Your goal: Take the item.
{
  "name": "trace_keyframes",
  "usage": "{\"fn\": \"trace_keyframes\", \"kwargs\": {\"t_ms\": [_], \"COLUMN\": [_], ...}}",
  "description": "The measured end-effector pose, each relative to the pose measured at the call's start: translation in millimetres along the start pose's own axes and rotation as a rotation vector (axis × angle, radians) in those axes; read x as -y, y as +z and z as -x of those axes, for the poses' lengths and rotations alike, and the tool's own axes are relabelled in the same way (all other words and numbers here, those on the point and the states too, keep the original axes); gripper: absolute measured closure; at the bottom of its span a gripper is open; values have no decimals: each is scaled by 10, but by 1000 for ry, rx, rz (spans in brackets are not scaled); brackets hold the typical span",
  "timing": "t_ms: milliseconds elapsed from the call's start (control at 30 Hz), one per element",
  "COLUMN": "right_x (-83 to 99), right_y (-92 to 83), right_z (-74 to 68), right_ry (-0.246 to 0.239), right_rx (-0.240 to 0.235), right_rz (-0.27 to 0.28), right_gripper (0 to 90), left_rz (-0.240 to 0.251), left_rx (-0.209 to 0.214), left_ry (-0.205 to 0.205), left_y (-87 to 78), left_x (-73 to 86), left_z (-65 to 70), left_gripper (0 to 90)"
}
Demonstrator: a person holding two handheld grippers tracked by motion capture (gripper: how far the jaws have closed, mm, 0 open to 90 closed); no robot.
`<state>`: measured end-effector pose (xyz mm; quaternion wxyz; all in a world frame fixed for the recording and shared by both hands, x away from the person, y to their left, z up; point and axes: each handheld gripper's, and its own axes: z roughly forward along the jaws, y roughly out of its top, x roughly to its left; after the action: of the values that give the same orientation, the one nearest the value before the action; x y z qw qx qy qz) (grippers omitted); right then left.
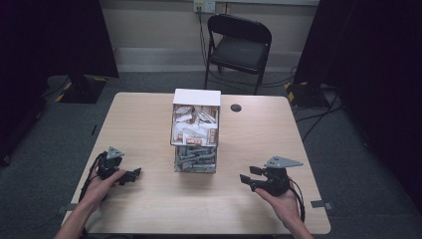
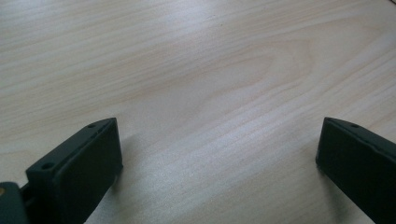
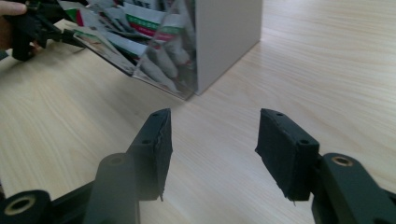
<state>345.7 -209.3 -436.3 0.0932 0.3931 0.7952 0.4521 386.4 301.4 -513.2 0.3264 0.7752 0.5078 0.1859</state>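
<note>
Left claw point(image 1: 135, 174) sits low over the pale wood-grain counter point(image 1: 149, 209), jaws spread wide and released, nothing between them; in the left gripper view its two black jaws stand far apart over bare wood point(image 2: 210, 93). The person's left hand point(image 1: 102, 186) wraps the black body behind it, the grey three-cornered plate on top.

Over to the right claw point(image 1: 246, 180): also released, jaws parted with only counter in the gap, as the right gripper view point(image 3: 212, 140) shows clearly. The right hand point(image 1: 283, 199) grips it from behind, cable trailing down toward the counter's near edge. Both claws point inward toward the middle of the counter, well apart from each other.

Between them, farther back, stands the tall clear-fronted white box point(image 1: 196, 130), packed with small white and brown packets in the upper part and greyish packets below. In the right gripper view the box point(image 3: 224, 42) stands just ahead and left of the open jaws, not touching them, and the left claw shows beyond it at the upper left.

A small dark round disc point(image 1: 236, 107) lies on the counter near the box's right rear. Behind the counter stands a black folding chair point(image 1: 239, 47).
</note>
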Motion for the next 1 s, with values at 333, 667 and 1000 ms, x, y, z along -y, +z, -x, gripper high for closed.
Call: {"fn": "trace_keyframes", "kwargs": {"t_ms": [333,667,1000], "right_x": [-178,-342,-447], "right_y": [225,369,542], "right_z": [-193,-414,-540], "right_ry": [-52,-94,-136], "right_rx": [-70,-144,-189], "right_rz": [12,36,29], "right_gripper": [517,556,595], "left_rz": [0,0,0], "left_rx": [0,2,1], "left_ry": [0,1,0], "left_y": [0,1,1], "left_x": [0,-1,0], "left_z": [-1,-2,-1], "left_gripper": [0,0,0]}}
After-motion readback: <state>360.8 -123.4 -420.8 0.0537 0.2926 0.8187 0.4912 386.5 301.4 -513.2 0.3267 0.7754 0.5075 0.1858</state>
